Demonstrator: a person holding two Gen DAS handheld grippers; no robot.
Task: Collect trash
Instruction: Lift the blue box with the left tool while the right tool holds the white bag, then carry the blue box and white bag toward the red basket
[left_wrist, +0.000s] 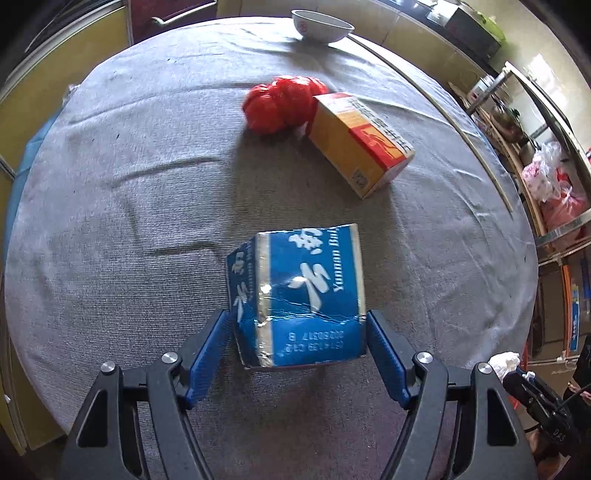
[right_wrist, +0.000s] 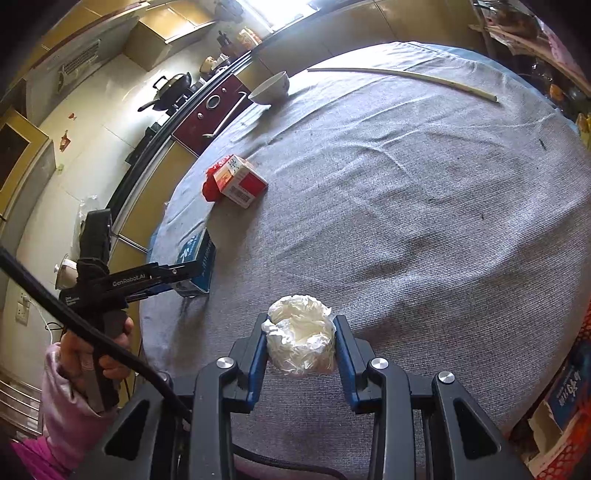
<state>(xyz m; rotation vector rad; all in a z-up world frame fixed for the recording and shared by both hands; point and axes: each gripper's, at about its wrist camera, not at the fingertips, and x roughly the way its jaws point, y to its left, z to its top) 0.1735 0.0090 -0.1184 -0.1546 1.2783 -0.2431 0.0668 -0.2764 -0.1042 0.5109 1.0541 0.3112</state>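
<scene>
The blue carton (left_wrist: 299, 295) carries white Chinese characters and the partly cut-off Latin word "Yunnan", with a printed code on its near end too blurred to read. The left hand-held gripper (right_wrist: 195, 271) bears "GenRobot.AI" on its side.

Between the fingers of our left gripper (left_wrist: 297, 325) sits a box (left_wrist: 299, 291) on the cloth-covered table (left_wrist: 129, 184). Ahead of it and a little right lies a second box (left_wrist: 360, 142), with a crumpled bag (left_wrist: 282, 103) touching that box's far left corner. Farther ahead, at the table's far edge, stands a bowl (left_wrist: 321, 26). A paper wad (right_wrist: 301, 339) sits between our right gripper's (right_wrist: 300, 332) fingers, above the table. A thin rod (right_wrist: 406, 79) lies far ahead of it, to the right.
</scene>
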